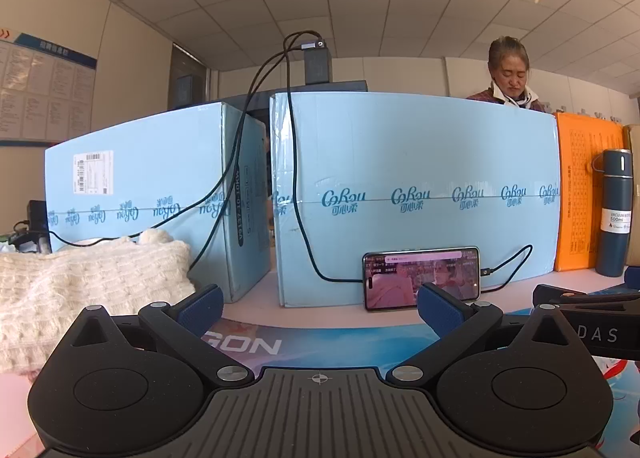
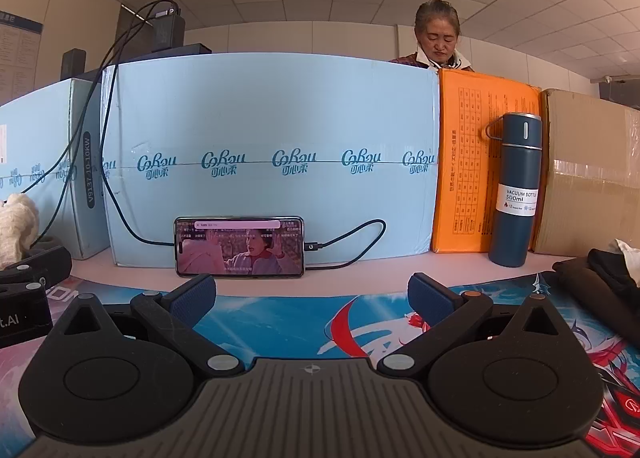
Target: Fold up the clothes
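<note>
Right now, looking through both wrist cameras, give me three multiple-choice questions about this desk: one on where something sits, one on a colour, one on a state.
1. Where does the cream knitted sweater lie?
A. left of the left claw
B. on the orange box
C. behind the phone

2. What colour is the tall vacuum bottle?
A. red
B. dark blue
C. white

3. How is the right claw?
A. shut on cloth
B. shut on the phone
C. open, with nothing in it

Answers: 1 A, the knit fills the left side of the left wrist view, beside the left claw. 2 B, its body and cap are dark blue with a white label. 3 C, its blue pads stand wide apart over the printed desk mat.
</note>
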Available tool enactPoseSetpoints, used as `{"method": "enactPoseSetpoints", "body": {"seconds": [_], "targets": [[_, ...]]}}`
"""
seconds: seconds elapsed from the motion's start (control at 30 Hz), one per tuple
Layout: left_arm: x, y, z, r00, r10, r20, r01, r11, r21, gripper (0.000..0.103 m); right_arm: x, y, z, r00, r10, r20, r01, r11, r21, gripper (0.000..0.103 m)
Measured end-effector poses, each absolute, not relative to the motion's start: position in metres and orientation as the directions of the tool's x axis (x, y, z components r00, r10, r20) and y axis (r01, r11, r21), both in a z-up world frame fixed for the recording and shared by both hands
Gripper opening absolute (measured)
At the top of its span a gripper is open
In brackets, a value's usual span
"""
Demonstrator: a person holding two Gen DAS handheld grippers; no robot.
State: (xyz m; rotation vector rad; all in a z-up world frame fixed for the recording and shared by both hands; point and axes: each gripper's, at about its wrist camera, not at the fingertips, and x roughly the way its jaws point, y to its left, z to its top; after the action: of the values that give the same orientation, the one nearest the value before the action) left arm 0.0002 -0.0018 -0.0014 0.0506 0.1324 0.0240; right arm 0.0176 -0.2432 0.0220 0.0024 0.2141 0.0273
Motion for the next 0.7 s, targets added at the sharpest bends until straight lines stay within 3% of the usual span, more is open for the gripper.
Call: {"method": "enactPoseSetpoints", "body": {"seconds": [0.7], "targets": [[-0.0011, -0.0024, -0.0011, 0.988, 0.025, -0.152, -0.018, 0.999, 0.047, 0.103, 0.0151, -0.2443, 0.0216, 0.977, 0.015, -0.211, -0.01, 1.0, 0.022, 0.103]]}}
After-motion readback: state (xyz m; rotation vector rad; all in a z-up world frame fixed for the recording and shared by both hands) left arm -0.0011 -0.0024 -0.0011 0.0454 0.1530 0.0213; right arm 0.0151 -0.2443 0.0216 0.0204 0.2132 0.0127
